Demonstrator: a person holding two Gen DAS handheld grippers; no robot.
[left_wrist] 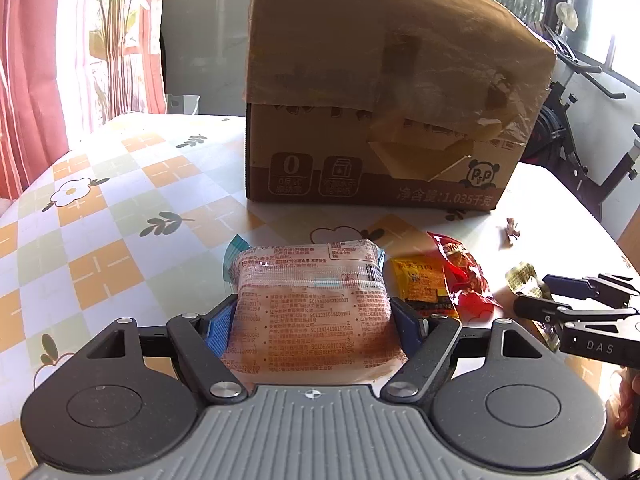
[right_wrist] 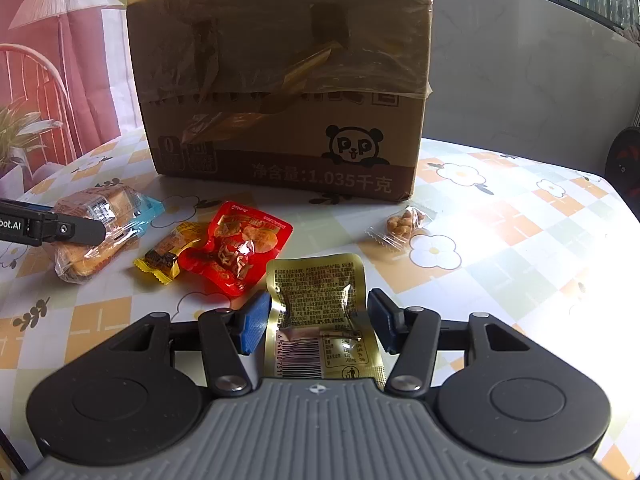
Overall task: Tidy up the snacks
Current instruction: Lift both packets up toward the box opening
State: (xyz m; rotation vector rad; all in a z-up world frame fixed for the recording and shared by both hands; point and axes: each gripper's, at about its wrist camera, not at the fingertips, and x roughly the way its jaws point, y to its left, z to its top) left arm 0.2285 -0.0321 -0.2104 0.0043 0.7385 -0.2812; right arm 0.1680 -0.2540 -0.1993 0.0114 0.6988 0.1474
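A clear-wrapped bread packet (left_wrist: 312, 280) lies on the table with my left gripper (left_wrist: 312, 310) shut on it, blue pads pressed to both its sides. From the right wrist view one left finger (right_wrist: 76, 230) shows across that packet (right_wrist: 100, 220). My right gripper (right_wrist: 318, 312) is shut on a creased gold foil packet (right_wrist: 316, 288), which sits low on the table. Between the two lie a yellow packet (right_wrist: 164, 256) and a red packet (right_wrist: 240, 248). Behind them stands a tall cardboard box (right_wrist: 280, 80) with a panda print.
A small clear packet of nuts (right_wrist: 400, 224) lies right of the box's front corner. The checked flower tablecloth (left_wrist: 100, 220) covers a rounded table. An exercise bike (left_wrist: 580, 140) stands past the right edge, red curtains (left_wrist: 28, 80) at the left.
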